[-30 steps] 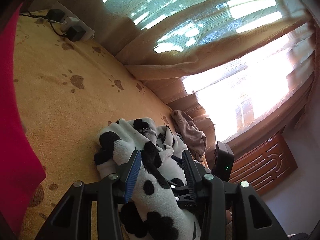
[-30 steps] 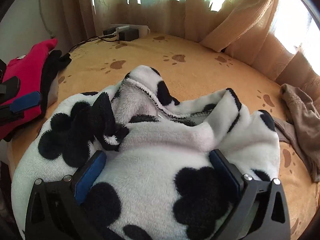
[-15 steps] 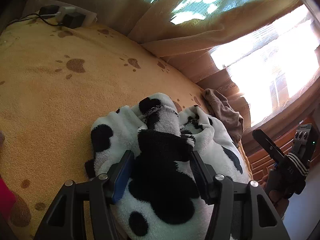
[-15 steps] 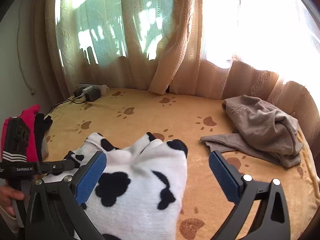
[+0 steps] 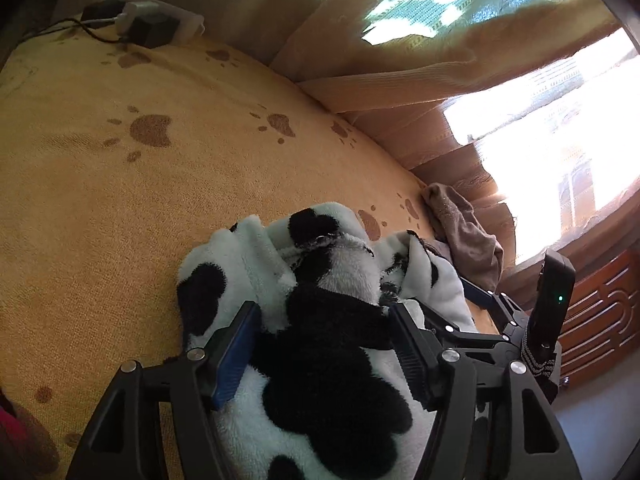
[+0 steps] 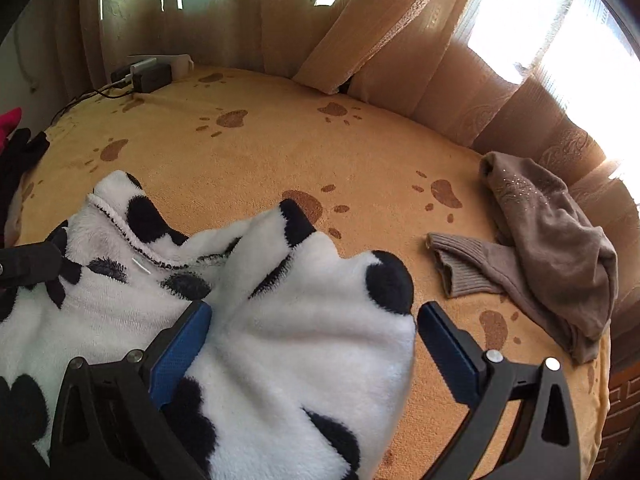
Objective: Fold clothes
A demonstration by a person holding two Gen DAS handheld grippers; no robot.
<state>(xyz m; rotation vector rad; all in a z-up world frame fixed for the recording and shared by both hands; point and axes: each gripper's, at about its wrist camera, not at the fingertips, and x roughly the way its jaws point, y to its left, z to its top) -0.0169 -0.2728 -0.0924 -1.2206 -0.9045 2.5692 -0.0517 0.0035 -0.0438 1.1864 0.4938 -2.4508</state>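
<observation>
Left wrist view shows the fleece garment (image 5: 328, 320), white with black spots, bunched in a heap on the orange bed cover (image 5: 120, 200) printed with brown paw marks. The left tongs (image 5: 320, 336) stand at a middling width with a thick fold of the garment filling the gap between the 2 pads; the blue pad on one side and the black ribbed pad on the other both press into the pile, so they are gripping it. Beyond that heap, at the right edge, the right tongs' handle (image 5: 552, 300) shows with a small green light, its frame lying against the garment's far side.

From the right wrist view, the same fleece garment (image 6: 280, 340) spreads over the near part of the bed cover (image 6: 280, 148), a trimmed edge with dark stitching turned up toward the left. The right tongs (image 6: 314, 340) are spread wide; a lobe of the garment sits between the 2 blue pads, touching the left one and clear of the right one.

Near the garment on the right lies a crumpled taupe knit sweater (image 6: 548, 248). A power strip (image 6: 152, 70) with plugs rests at the far edge by the beige curtains (image 6: 360, 32). A red and black garment (image 6: 12, 140) shows at the left edge.
</observation>
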